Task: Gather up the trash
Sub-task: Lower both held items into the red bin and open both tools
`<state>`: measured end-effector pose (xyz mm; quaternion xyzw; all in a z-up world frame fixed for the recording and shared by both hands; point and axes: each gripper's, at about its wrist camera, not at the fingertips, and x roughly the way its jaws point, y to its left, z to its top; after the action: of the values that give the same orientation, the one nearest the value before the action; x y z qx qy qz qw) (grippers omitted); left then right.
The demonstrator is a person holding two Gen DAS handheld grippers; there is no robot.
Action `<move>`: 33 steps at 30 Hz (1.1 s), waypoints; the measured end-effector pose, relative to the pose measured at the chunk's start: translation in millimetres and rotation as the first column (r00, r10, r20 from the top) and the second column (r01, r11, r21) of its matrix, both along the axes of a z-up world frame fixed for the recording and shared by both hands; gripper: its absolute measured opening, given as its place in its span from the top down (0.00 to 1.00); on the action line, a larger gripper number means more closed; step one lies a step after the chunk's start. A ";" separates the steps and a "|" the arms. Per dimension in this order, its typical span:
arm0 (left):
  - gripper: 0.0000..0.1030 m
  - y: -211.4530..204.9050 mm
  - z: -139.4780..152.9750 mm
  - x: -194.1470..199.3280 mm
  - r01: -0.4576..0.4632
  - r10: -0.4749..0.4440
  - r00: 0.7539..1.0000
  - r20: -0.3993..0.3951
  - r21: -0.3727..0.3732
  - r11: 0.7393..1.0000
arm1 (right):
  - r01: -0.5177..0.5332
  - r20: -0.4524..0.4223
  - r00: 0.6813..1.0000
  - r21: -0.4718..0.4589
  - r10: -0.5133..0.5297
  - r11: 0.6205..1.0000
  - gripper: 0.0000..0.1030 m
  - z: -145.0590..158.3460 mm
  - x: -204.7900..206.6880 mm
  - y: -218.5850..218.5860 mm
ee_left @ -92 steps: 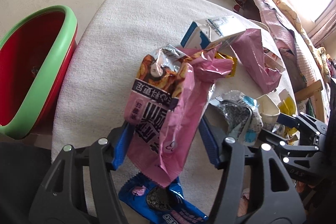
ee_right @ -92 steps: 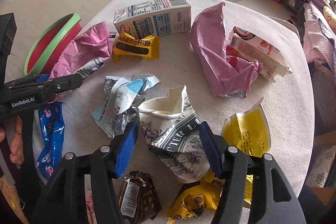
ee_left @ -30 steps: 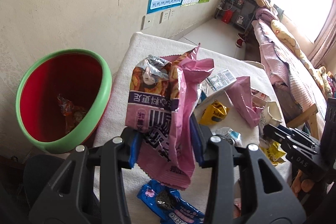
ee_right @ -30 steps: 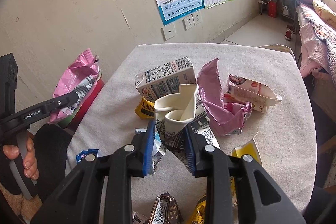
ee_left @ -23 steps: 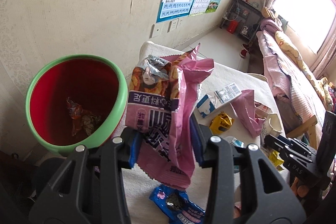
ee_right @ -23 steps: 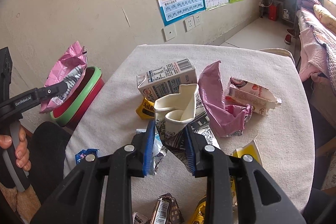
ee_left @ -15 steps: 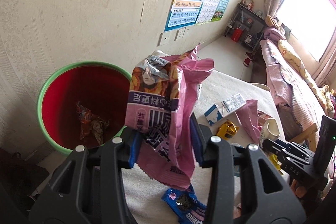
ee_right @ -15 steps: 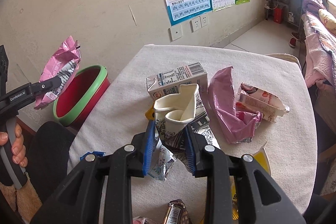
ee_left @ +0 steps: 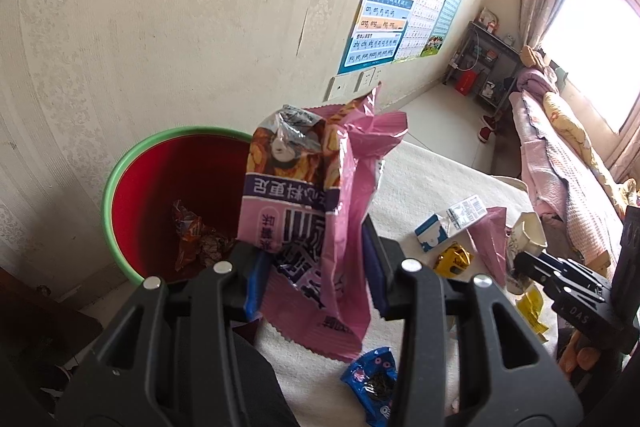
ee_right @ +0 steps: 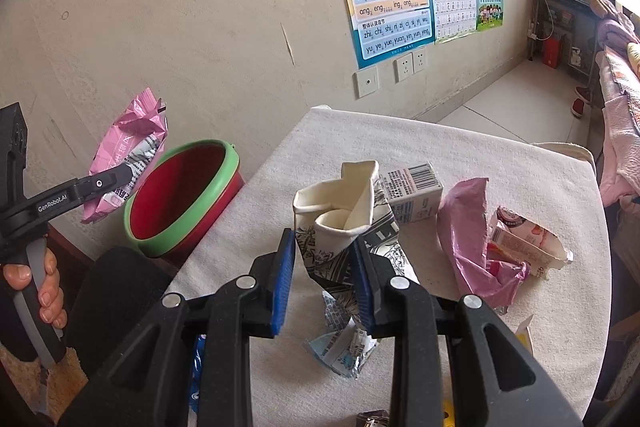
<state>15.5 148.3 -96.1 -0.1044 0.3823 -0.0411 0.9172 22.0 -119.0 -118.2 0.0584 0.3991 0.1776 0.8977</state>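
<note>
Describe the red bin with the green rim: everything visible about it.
The red bin is a round, plastic-looking tub, red inside and out, with a thick light-green rim. It stands upright below tabletop level, between the wall and the white-covered table, close against the table's edge. Crumpled orange-brown wrappers lie at its bottom. The pink snack bag, clamped in the left gripper, hangs near its rim without touching it.

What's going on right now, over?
Left gripper clamps pink snack bag near red bin. Right gripper clamps crushed paper cup. Nothing blocking.

Both the left gripper (ee_left: 316,279) and right gripper (ee_right: 326,279) angle downward, jaws clamped.
</note>
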 end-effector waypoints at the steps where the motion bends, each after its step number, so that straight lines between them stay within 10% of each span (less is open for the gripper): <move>1: 0.61 0.7 0.7 1.1 -0.005 0.005 1.000 0.003 0.001 1.000 | -0.003 0.005 1.000 0.007 0.003 1.000 0.73 2.4 2.0 2.3; 33: 0.61 118.5 -31.9 28.1 -0.189 0.191 0.975 -0.115 0.022 0.982 | -0.319 -0.081 0.938 0.181 0.337 0.930 0.73 8.3 96.8 189.9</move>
<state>43.7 266.8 -128.0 -0.1375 0.4239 0.0551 0.8935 118.8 70.9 -109.9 0.0746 0.4362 0.3542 0.8238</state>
